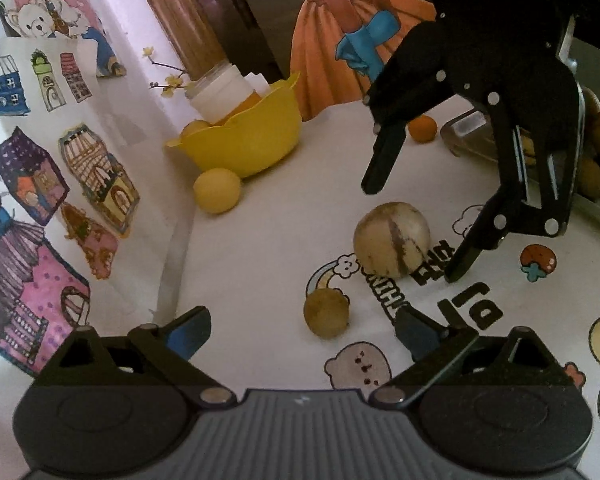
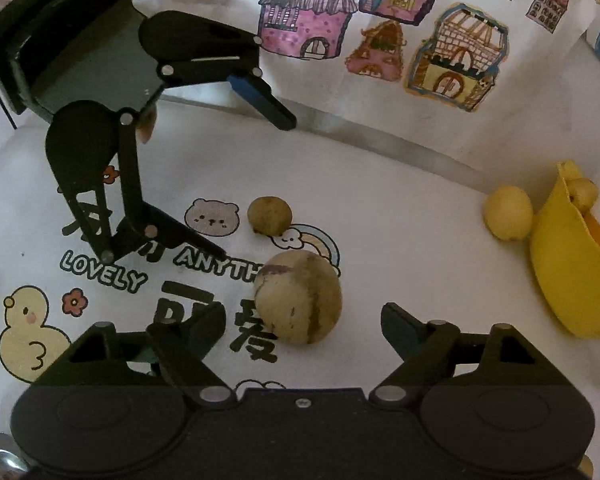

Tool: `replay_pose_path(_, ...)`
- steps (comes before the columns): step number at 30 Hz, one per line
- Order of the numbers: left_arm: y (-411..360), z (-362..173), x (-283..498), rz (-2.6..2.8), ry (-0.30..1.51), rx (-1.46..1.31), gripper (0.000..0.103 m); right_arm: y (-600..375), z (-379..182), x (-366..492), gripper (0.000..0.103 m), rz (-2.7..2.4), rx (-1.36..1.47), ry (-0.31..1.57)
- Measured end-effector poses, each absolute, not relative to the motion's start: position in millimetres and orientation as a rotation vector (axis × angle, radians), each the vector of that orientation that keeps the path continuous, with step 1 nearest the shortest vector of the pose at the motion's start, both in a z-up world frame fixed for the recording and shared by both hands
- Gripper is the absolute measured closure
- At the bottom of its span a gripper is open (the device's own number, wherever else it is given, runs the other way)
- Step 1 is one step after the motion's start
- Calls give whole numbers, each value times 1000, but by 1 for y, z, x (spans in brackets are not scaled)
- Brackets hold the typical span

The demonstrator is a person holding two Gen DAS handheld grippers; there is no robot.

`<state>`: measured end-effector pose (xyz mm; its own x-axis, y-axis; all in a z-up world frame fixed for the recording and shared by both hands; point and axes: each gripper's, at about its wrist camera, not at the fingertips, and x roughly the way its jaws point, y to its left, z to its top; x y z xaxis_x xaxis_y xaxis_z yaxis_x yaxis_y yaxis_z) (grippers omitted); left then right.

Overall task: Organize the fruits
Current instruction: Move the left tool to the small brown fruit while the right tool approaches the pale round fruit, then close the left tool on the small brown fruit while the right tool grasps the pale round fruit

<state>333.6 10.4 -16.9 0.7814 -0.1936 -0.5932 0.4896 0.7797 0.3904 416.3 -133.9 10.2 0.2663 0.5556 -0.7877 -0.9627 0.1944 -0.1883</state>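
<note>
My right gripper (image 2: 304, 326) stands spread around the large pale fruit (image 2: 298, 298); only my left view shows the small orange fruit (image 1: 423, 129) far right.

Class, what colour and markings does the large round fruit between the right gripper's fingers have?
The large round fruit is pale tan with dark brown streaks, clearest in the right wrist view.

The tablecloth (image 2: 400, 240) is white, printed with a yellow duck, a bear face, a rainbow and black lettering. At its centre, the big round fruit (image 2: 298, 298) is pale tan with brown streaks. At 11 o'clock of it, the small fruit (image 2: 269, 215) is dull brown-yellow. At 3 o'clock, the bowl (image 2: 572, 280) is bright yellow, beside a pale yellow fruit (image 2: 508, 212).
</note>
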Motion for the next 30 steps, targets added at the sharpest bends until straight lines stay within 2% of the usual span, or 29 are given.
replay_pose_path(2,11,-17,335,-402,558,555,5,-135,10,419,20,1186,-764,652)
replay_pose_path(10,17,-17,345,-429,579,476,25,-135,11,432,32,1210,-734,682)
replay_pose_path(17,27,-16,351,-440,604,397,40,-131,11,431,52,1284,-755,679)
replay_pose_path(20,30,-15,353,-458,616,364,47,-128,11,430,52,1295,-760,678)
replay_pose_path(25,33,-15,354,-486,640,292,70,-128,9,433,53,1291,-726,696)
replay_pose_path(27,32,-14,354,-484,651,266,74,-129,8,431,54,1278,-724,693)
replay_pose_path(30,32,-13,354,-453,671,222,75,-125,9,424,54,1242,-743,681)
